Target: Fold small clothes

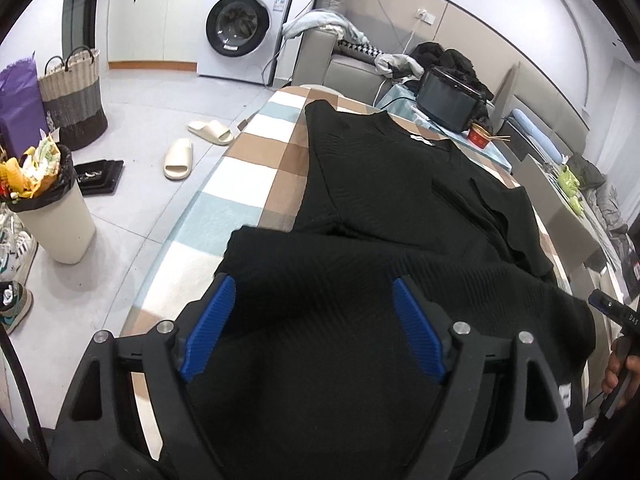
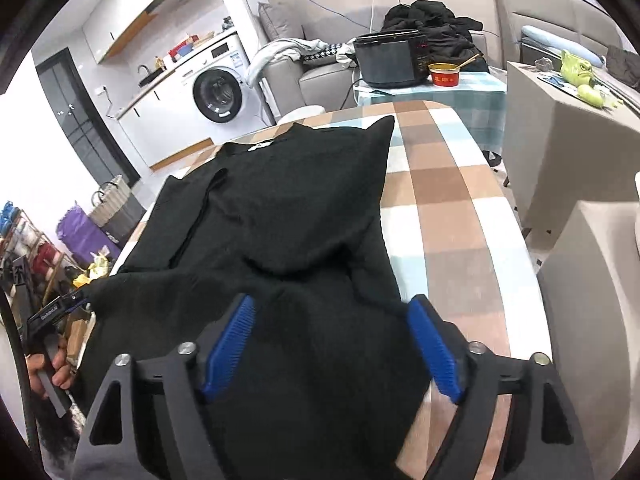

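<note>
A black ribbed top point(image 1: 384, 184) lies flat on the checked tablecloth point(image 1: 256, 168), its collar with a white label point(image 1: 422, 139) at the far end. One sleeve is folded in across the body. The near part of the top forms a raised layer over the rest. My left gripper point(image 1: 313, 282) hovers open over that near layer, blue pads wide apart, not pressing on the cloth. My right gripper point(image 2: 333, 300) stands open over the same top point(image 2: 280, 208) near its right edge. Each view shows the other gripper at its side, held in a hand point(image 1: 618, 368).
A full waste bin point(image 1: 52, 204), two slippers point(image 1: 180, 158), a woven basket point(image 1: 74, 96) and a washing machine point(image 1: 240, 24) are on the floor to the left. Beyond the table stand a black appliance point(image 2: 390, 58) and a red bowl point(image 2: 444, 73). A grey cabinet point(image 2: 568, 128) is at the right.
</note>
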Action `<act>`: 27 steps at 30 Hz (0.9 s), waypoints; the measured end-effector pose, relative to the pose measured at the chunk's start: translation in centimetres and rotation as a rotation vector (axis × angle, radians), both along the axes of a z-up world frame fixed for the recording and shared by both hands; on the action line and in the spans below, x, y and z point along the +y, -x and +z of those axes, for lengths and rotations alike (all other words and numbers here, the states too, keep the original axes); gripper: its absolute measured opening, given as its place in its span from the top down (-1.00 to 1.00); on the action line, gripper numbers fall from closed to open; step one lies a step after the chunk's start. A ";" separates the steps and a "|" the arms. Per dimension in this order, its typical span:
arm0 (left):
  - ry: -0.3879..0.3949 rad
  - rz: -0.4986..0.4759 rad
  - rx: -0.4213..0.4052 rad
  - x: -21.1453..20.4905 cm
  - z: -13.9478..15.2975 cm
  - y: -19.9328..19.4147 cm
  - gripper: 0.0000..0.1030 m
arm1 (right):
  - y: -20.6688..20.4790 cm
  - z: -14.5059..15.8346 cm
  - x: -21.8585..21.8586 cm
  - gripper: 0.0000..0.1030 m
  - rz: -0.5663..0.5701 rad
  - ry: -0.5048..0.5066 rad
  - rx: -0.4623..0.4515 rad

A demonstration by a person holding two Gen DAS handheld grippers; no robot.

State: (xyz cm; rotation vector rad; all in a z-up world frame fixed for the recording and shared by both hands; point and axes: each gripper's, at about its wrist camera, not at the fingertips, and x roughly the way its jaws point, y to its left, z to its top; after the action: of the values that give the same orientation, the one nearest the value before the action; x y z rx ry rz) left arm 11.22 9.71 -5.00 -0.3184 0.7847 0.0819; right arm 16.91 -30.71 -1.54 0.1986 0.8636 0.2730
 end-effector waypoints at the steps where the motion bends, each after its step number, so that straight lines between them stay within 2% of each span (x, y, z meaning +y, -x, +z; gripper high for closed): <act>1: -0.012 -0.004 -0.007 0.0 0.0 0.8 -0.56 | 0.7 -0.1 -0.1 -0.67 0.009 -0.002 -0.004; 6: -0.066 0.008 -0.009 0.5 -0.3 3.9 -0.57 | 3.5 -0.6 -0.2 -0.70 0.019 0.027 -0.025; 13: -0.026 0.035 0.016 1.7 -1.8 7.1 -0.58 | 7.0 -2.0 -3.0 -0.70 -0.018 0.004 0.012; 17: -0.011 0.044 0.042 2.1 -2.6 7.8 -0.58 | 8.2 -3.5 -4.3 -0.67 -0.018 -0.007 0.043; 18: -0.013 0.045 0.046 2.2 -2.8 7.8 -0.58 | 8.4 -3.8 -4.4 -0.59 -0.010 -0.011 0.045; 21: -0.032 0.049 0.063 2.4 -3.3 7.6 -0.58 | 8.6 -4.8 -4.4 -0.57 0.026 -0.030 0.066; 24: -0.019 0.053 0.092 2.6 -3.9 6.9 -0.58 | 8.5 -5.6 -3.9 -0.47 0.042 0.002 0.085; 27: -0.029 0.041 0.133 2.3 -4.8 6.2 -0.58 | 8.4 -6.0 -3.5 -0.47 0.058 0.005 0.088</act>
State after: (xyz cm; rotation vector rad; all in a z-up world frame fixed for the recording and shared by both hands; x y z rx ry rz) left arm 4.99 12.04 -9.80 -0.3038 0.9080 0.1535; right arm 8.55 -34.20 -7.50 0.1820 0.9577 0.3179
